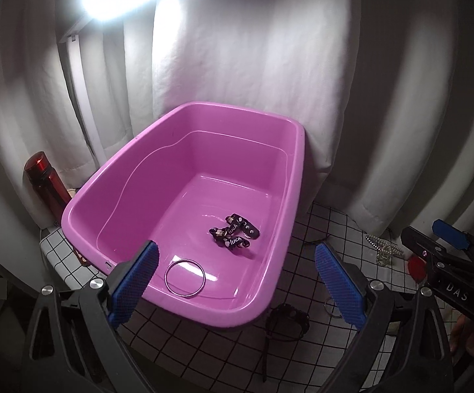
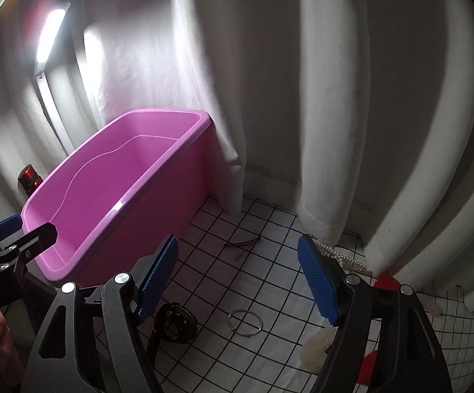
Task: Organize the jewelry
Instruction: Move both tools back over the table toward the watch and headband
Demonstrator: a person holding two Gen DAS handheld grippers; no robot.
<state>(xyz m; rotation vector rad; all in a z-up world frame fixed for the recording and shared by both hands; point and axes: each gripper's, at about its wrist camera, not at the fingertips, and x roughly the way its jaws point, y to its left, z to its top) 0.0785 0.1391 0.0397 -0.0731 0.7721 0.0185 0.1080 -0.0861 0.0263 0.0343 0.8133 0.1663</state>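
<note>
Both grippers, left gripper [image 1: 235,281] and right gripper [image 2: 237,278], wide apart, empty, glossy pink tub [image 1: 178,177] holding black bracelet [image 1: 235,234], thin ring [image 1: 184,277]

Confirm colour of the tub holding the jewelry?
Pink-purple tub, plain, no pattern; clearest in the left wrist view.

Pearl strand [image 2: 345,255] partly hidden (behind the right tool [image 2: 237,281]).

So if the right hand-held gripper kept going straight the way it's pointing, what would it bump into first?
Probably the checked cloth on the table. The open right hand-held gripper points down at bare squares beyond the silver ring, right of the pink tub. Depth is hard to judge here.
</note>
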